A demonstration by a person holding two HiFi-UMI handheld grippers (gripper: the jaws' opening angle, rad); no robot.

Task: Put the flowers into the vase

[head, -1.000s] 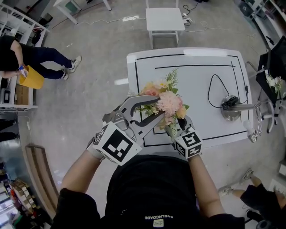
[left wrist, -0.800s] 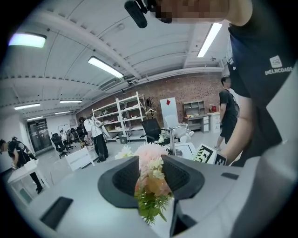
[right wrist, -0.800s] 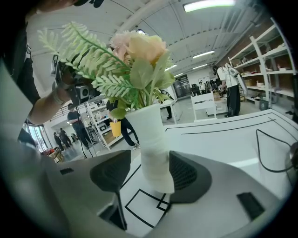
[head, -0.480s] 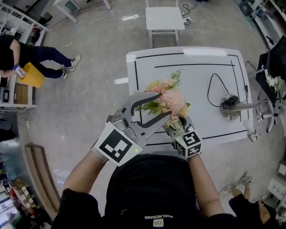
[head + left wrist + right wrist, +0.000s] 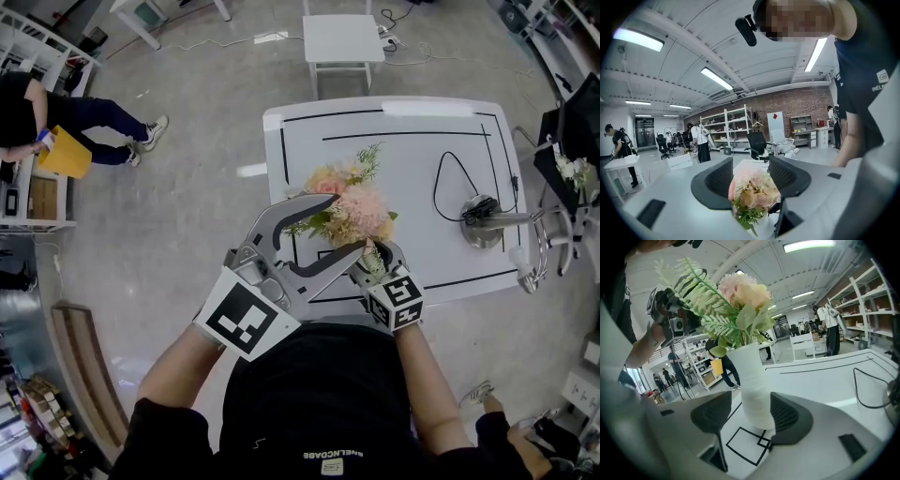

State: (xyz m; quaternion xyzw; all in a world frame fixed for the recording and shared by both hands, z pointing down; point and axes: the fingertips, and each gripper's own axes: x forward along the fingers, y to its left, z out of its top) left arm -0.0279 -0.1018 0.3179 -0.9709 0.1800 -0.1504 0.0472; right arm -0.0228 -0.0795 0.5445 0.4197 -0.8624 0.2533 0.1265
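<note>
Standing upright in the white vase [image 5: 752, 380] on the table [image 5: 422, 178], the flowers [image 5: 354, 208] were seen at twelve o'clock from the left gripper [image 5: 751, 174]. Its jaws had just been opening and were parted clear of the blooms. The right gripper [image 5: 747, 416] was set around the vase base, a gap left at one pad.
</note>
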